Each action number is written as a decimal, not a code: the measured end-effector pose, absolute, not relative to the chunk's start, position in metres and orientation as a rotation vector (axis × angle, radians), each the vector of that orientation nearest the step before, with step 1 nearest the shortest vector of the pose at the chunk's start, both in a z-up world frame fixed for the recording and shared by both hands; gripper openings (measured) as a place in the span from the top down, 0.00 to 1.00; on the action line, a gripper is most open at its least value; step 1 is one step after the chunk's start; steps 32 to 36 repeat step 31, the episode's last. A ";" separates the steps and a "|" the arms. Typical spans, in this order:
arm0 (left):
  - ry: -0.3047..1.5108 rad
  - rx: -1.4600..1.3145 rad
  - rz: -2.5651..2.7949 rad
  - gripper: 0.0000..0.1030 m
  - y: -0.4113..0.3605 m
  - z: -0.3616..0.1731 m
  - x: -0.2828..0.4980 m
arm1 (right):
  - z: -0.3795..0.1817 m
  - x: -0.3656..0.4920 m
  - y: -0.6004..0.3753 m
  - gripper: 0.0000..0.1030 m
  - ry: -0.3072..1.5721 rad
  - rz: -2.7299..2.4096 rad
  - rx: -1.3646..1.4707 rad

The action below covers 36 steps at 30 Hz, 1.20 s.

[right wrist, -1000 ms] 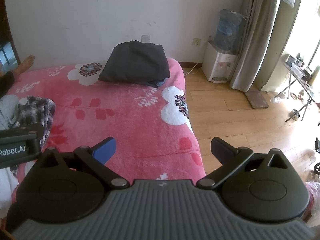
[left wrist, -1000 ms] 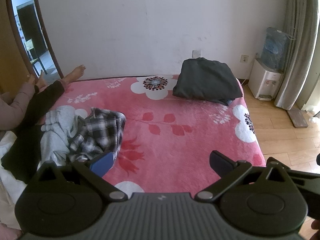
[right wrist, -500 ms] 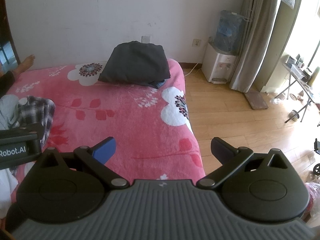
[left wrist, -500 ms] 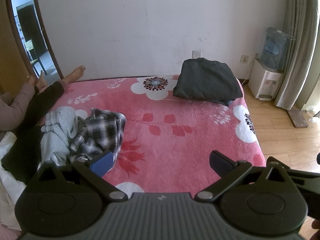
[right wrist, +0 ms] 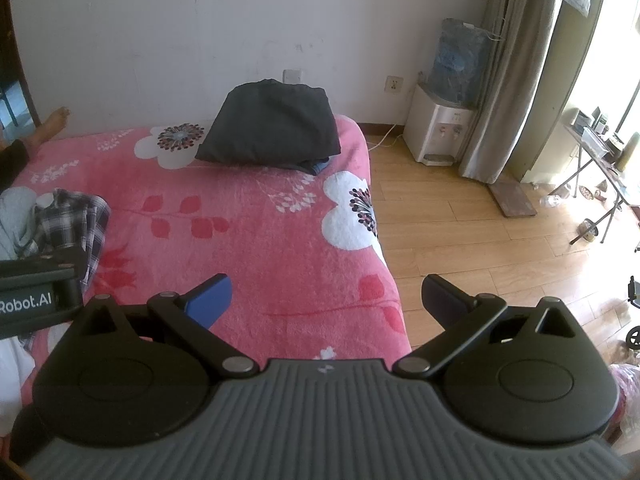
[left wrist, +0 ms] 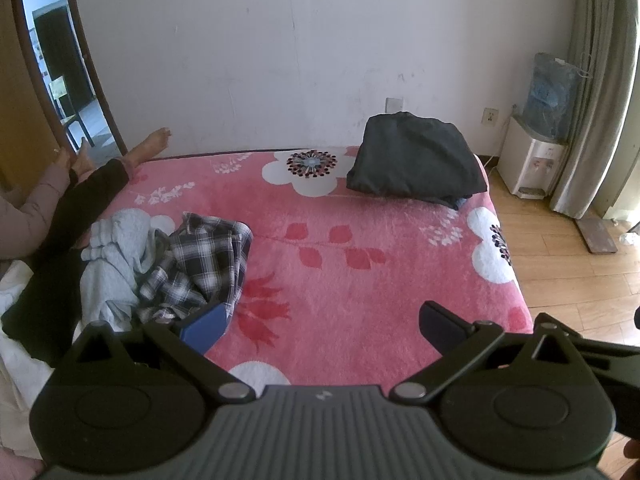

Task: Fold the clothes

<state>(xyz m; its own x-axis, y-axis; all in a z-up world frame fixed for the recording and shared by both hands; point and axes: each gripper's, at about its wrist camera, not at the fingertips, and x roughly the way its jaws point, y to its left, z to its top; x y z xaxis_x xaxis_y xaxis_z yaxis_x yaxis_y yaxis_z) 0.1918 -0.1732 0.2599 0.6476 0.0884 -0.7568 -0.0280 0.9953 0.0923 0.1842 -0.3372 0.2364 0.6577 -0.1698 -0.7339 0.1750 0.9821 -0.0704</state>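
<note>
Both grippers are held spread and empty above the pink bed (left wrist: 340, 280).
A seated person (left wrist: 44, 208) is shown fully only in the left view; the crumpled plaid shirt (left wrist: 200, 260) is seen lower left, beside the left gripper (left wrist: 320, 320), well apart from the right gripper (right wrist: 326, 300).

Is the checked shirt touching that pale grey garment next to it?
Touching. The left wrist view shows the plaid shirt bunched against the light grey garment, their folds overlapping with no blanket between them.
</note>
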 end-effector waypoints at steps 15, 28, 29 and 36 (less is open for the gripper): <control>0.865 0.074 0.068 0.00 -0.173 0.258 0.190 | 0.236 0.183 -0.339 0.01 0.829 -0.192 0.005; 0.869 0.073 0.072 0.00 -0.172 0.258 0.190 | 0.234 0.180 -0.339 0.01 0.826 -0.188 0.001; 0.868 0.074 0.072 0.00 -0.172 0.258 0.189 | 0.234 0.180 -0.339 0.01 0.825 -0.188 0.001; 0.865 0.077 0.074 0.00 -0.172 0.258 0.188 | 0.234 0.180 -0.339 0.01 0.825 -0.188 0.003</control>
